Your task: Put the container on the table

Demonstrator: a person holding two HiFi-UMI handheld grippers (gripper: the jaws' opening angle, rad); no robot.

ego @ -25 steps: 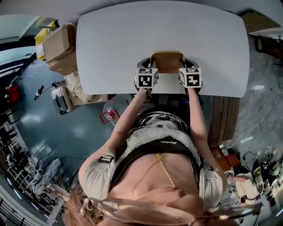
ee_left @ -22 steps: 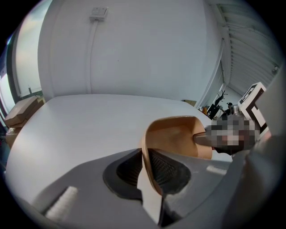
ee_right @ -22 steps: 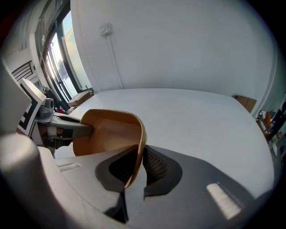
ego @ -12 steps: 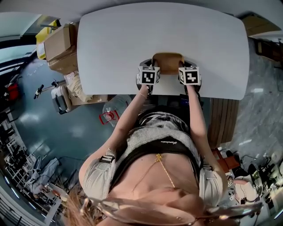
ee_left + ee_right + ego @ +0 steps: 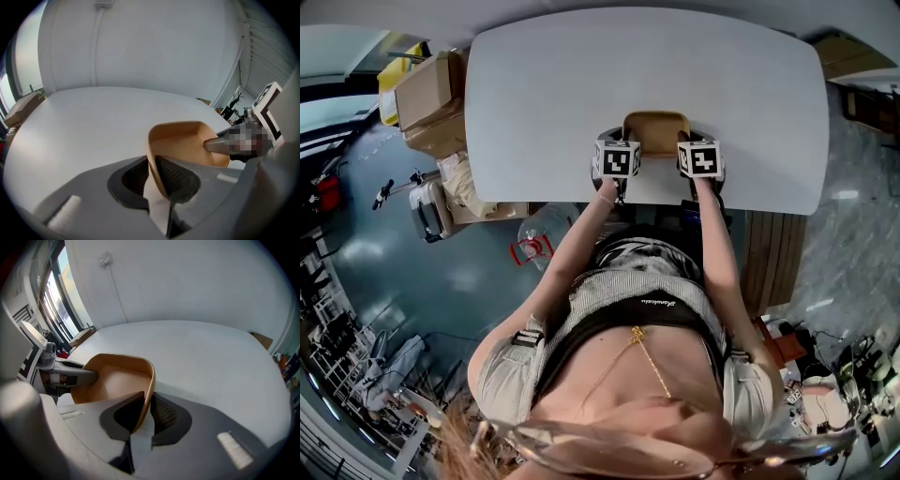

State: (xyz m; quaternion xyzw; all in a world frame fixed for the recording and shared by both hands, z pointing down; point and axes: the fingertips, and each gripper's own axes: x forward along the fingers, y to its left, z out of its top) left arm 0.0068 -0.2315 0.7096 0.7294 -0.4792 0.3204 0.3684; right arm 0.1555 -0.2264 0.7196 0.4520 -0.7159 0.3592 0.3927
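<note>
- Two tools share one load: the left tool (image 5: 156,176) and the right tool (image 5: 144,411) both hold the tan container (image 5: 656,131), which lies directly between them.
- Left tool: jaws clamped across the container's left wall, one pad inside the rim and one outside.
- Right tool: jaws clamped the same way on the opposite wall.
- Location: the container is upright, open side up and apparently empty. It is over the near edge of the white bench (image 5: 581,75), just ahead of the person.
- Contact between its base and the bench cannot be confirmed from any view.
- Governing relation: the bench surface lies straight below the container. Both tools are equally near, so any lowering probably requires both sides to descend together and level.
</note>
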